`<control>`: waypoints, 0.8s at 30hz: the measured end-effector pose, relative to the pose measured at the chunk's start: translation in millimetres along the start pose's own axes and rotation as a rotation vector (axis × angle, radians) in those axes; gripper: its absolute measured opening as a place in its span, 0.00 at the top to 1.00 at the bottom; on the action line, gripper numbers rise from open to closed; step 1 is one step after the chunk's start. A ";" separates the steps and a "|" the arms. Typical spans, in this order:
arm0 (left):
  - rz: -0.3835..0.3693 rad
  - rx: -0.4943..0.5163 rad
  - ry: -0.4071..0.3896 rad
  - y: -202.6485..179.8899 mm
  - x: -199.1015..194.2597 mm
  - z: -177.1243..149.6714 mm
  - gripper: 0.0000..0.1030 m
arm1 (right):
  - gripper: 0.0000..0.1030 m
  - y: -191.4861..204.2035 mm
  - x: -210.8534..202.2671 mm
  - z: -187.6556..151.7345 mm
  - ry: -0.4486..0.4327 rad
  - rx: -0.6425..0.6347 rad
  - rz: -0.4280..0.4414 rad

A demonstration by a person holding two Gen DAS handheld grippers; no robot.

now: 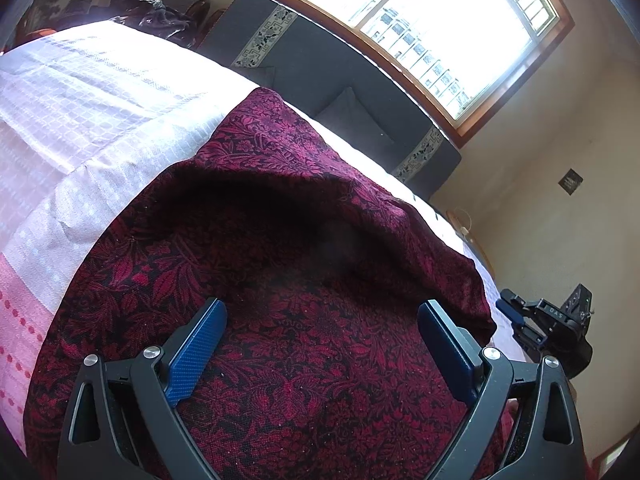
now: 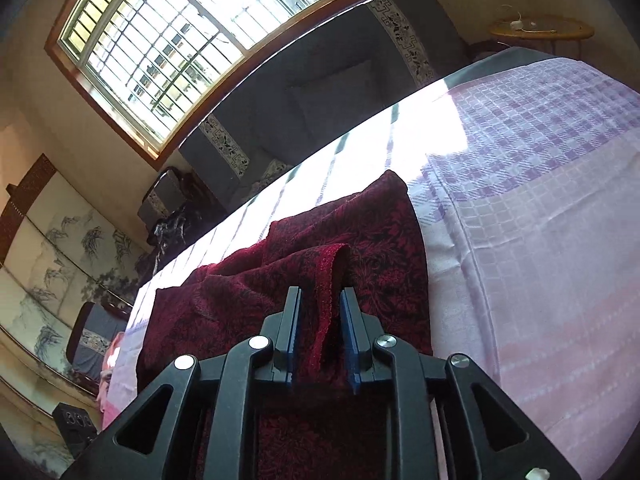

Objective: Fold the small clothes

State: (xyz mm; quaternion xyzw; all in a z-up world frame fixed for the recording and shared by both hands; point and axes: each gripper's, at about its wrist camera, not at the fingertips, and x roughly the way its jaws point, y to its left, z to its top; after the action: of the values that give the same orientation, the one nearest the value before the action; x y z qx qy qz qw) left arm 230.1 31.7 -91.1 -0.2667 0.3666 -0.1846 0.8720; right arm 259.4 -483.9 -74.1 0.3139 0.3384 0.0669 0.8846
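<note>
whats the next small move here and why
Probably carry the right hand-held gripper, shut on a raised edge of the red floral garment, across to fold it over. The left hand-held gripper hangs open above the flat cloth, holding nothing.

the letters "das" stand on the right gripper (image 1: 516,312).

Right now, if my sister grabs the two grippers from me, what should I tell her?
Left hand-held gripper: open, holding nothing, just above the dark red flowery cloth.
Right hand-held gripper: closed on a raised edge of that cloth.
The cloth lies rumpled on the purple checked bedsheet, partly doubled over.
Done: one edge picked up.
Left: carry the edge across, smooth it flat, finish the folds.
</note>
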 end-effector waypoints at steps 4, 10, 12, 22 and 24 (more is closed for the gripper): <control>-0.003 -0.002 -0.001 0.1 -0.1 -0.2 0.07 | 0.79 -0.3 -42.8 -29.8 0.024 -0.005 0.049; -0.011 0.023 0.030 -0.6 -1.2 -2.6 0.07 | 0.73 7.7 -92.9 -115.9 0.210 -0.119 0.060; 0.003 0.076 0.073 -6.2 -6.8 -7.8 0.07 | 0.68 6.1 -109.9 -146.9 0.280 -0.165 0.021; 0.000 0.140 0.158 1.0 -81.1 -56.1 0.06 | 0.89 -11.4 -166.9 -220.8 0.357 -0.075 0.048; 0.007 0.129 0.151 8.7 -96.1 -62.9 0.06 | 0.89 -17.9 -168.2 -224.5 0.344 -0.037 0.068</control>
State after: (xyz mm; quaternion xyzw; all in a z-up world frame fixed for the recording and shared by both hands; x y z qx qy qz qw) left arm 121.0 67.5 -81.4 -0.1942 0.4196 -0.2242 0.8578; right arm -14.3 -439.2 -120.0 0.2929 0.4725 0.1555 0.8165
